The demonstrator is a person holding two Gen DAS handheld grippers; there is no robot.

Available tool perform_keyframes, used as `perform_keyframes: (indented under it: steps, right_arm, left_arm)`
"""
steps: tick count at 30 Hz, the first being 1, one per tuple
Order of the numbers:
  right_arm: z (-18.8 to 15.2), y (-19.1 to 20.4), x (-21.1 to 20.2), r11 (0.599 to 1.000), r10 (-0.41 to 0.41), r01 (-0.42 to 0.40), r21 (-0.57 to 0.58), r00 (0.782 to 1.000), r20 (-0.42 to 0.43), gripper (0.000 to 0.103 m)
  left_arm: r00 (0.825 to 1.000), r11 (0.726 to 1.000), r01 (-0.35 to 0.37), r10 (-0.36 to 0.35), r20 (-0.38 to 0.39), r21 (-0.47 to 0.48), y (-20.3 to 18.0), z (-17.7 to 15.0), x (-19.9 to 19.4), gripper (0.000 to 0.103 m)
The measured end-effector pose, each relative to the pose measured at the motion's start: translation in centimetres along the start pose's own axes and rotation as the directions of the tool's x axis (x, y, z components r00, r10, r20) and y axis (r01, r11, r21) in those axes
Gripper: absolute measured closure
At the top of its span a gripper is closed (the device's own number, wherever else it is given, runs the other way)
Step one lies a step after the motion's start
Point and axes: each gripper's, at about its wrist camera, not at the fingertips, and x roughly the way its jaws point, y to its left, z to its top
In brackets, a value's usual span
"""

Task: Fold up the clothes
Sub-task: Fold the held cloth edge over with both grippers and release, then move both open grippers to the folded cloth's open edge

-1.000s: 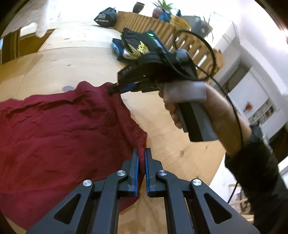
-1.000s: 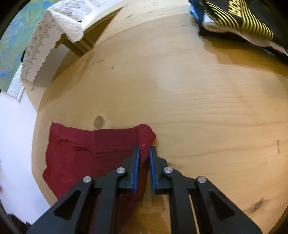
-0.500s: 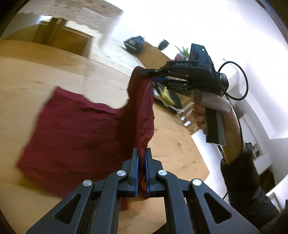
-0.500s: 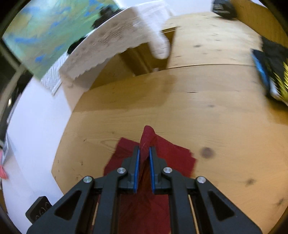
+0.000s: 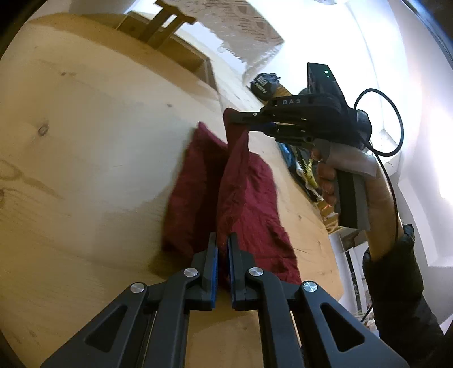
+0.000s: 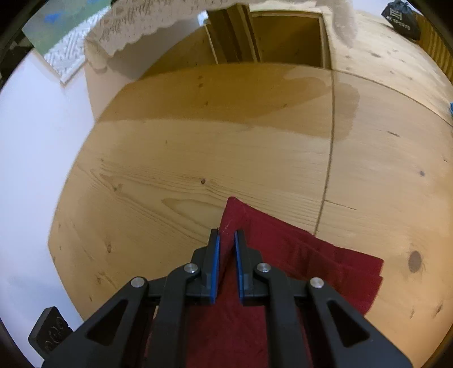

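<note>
Fingers of the left gripper (image 5: 222, 243) and right gripper (image 6: 226, 240) each pinched the red cloth (image 5: 249, 192) (1 edge raised off the wooden table (image 6: 198, 147)), judged mid-fold.

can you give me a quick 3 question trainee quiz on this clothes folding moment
1. True or false: both the left hand-held gripper and the right hand-held gripper are shut on the dark red garment.
2. Multiple choice: where does the black bag with white lettering sit? A) on the red garment B) at the far end of the wooden table C) in the left gripper
3. Fill in: the edge of the garment held between the two grippers is ____ the table, not lying flat on it.

Key: 1 true; 2 B; 3 lifted above
</note>
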Motion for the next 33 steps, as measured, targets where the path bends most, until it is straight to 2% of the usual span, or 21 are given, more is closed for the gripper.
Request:
perform_keyframes:
  steps: [1,3,5,9,13,17,19,21,25,30,33]
  right_arm:
    - [0.1,0.2,0.6,1.0,-0.014,0.014,-0.012,1.0,-0.02,0.09]
    - [0.4,1.1,1.6,0.997,-0.062,0.06,-0.04,0.996,-0.057,0.082]
    - [0.5,1.5,1.3,0.996,-0.068,0.066,-0.056,0.997,-0.048,0.077]
    - [0.0,1.2,-2.9,0.998,-0.001,0.004,-0.067,0.999,0.052,0.071]
    - [-3.6,-0.9,-7.5,0.998,0.022,-0.014,-0.056,0.988,0.153,0.069]
    - [-10.0,-2.5,-7.7,0.997,-0.027,0.035,-0.072,0.993,0.114,0.069]
    - [-13.2,-2.7,-6.9,0.996,-0.023,0.029,-0.078,0.997,0.08,0.069]
    - [-15.9,-2.7,-5.9,0.995,-0.029,0.033,-0.095,0.998,0.047,0.069]
    - [-18.9,-2.0,-3.7,0.977,-0.108,0.106,-0.185,0.994,0.001,0.069]
    - [-19.9,-2.0,-3.6,0.955,-0.148,0.146,-0.26,0.989,0.01,0.068]
    - [-21.0,-2.7,-4.3,0.941,-0.199,0.193,-0.278,0.98,0.006,0.067]
  left_arm:
    - [1.0,1.0,-0.013,0.012,-0.008,-0.004,0.4,0.0,0.0,0.096]
    - [0.998,0.998,-0.057,0.057,-0.014,-0.018,1.2,0.1,-0.2,0.079]
    - [0.996,0.996,-0.087,0.087,-0.007,-0.035,1.7,0.0,-1.0,0.069]
    - [0.987,0.989,-0.148,0.149,0.054,-0.031,2.4,0.1,-4.2,0.069]
    - [0.988,0.99,-0.134,0.13,0.08,0.047,0.3,1.3,-4.7,0.069]
    - [0.992,0.974,-0.123,0.118,0.042,0.19,-3.6,2.7,-1.4,0.066]
    - [0.99,0.955,-0.134,0.143,-0.015,0.265,-4.9,2.9,1.3,0.066]
    - [0.978,0.937,-0.165,0.197,-0.075,0.307,-5.0,3.0,3.9,0.066]
    - [0.947,0.914,-0.257,0.303,-0.107,0.312,-3.3,3.3,5.8,0.069]
    - [0.94,0.911,-0.268,0.318,-0.12,0.315,-3.1,3.2,5.2,0.069]
    - [0.947,0.925,-0.224,0.282,-0.156,0.308,-3.6,2.1,5.1,0.069]
